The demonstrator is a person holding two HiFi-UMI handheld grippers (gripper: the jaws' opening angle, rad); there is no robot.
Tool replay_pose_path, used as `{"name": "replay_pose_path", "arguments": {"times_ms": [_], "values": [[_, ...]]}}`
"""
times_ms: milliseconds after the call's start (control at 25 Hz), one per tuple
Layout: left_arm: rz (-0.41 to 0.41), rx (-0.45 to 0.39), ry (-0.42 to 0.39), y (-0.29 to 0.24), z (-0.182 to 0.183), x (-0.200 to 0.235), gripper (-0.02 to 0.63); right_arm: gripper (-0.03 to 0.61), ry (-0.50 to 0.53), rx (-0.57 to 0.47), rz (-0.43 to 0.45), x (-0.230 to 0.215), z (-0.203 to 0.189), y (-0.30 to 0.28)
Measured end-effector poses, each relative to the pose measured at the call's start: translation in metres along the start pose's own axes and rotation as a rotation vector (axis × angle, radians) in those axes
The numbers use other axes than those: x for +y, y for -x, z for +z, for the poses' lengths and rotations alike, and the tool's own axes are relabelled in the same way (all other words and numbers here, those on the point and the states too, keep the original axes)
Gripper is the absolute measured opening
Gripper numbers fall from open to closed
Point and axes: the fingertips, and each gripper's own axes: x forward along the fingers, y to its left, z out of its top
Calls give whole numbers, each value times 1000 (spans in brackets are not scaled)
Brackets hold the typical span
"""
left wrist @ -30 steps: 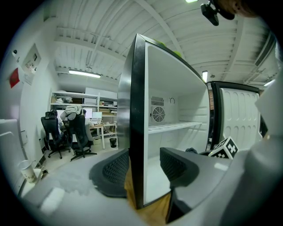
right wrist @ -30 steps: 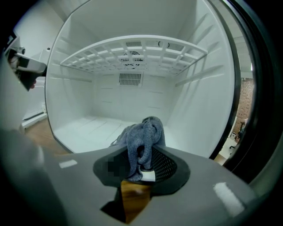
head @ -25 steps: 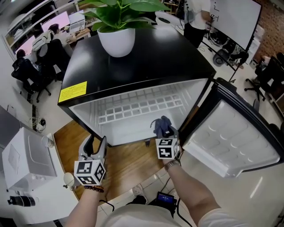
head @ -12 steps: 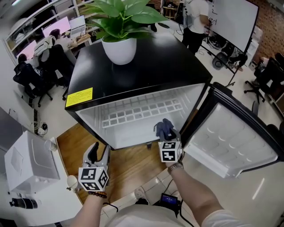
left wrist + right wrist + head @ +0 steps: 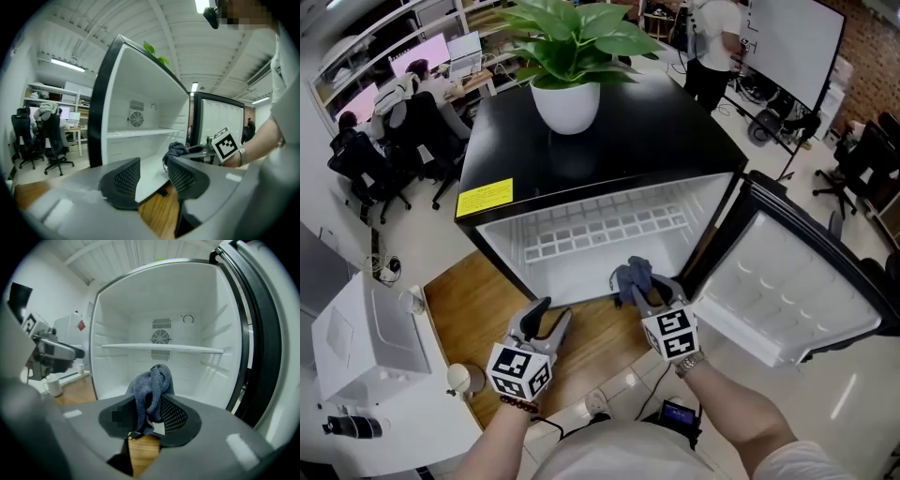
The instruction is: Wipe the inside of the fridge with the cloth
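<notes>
A black mini fridge (image 5: 609, 141) stands open with a white inside and one wire shelf (image 5: 600, 230). Its door (image 5: 797, 291) is swung out to the right. A blue-grey cloth (image 5: 633, 277) is bunched up between the jaws of my right gripper (image 5: 643, 291), which is shut on it just in front of the fridge's lower opening. In the right gripper view the cloth (image 5: 151, 390) hangs over the jaws, with the fridge's inside straight ahead. My left gripper (image 5: 546, 323) is lower left over the wooden floor; its jaws have just been closing, they stand open with nothing between them.
A potted plant (image 5: 567, 66) in a white pot stands on the fridge top. A white cabinet (image 5: 366, 347) with a mug (image 5: 461, 377) is at the left. People sit at office desks (image 5: 384, 94) at the back left. The floor (image 5: 487, 291) in front is wood.
Both grippers have shifted to the right and turned. The right gripper with the cloth has risen toward the fridge opening. The left gripper's jaws have narrowed a little.
</notes>
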Motion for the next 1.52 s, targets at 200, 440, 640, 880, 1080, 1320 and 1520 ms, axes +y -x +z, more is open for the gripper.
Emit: {"name": "replay_pose_path", "arguments": {"times_ms": [200, 440, 640, 880, 1080, 1320, 1520], "values": [[-264, -5, -53, -16, 19, -44, 219, 126, 40, -44, 238, 37, 19, 34], [-564, 0, -115, -14, 38, -93, 282, 126, 65, -81, 539, 76, 47, 88], [-810, 61, -99, 2, 42, -134, 311, 126, 107, -58, 736, 97, 60, 129], [-974, 82, -81, 20, 50, -167, 306, 126, 157, -8, 884, 106, 71, 161], [-1037, 83, -65, 25, 51, -181, 183, 126, 187, 25, 916, 107, 70, 169], [-946, 68, -43, 8, 48, -174, 108, 139, 182, 39, 808, 92, 62, 156], [-833, 22, -45, -12, 45, -156, 100, 153, 146, 21, 664, 75, 61, 133]]}}
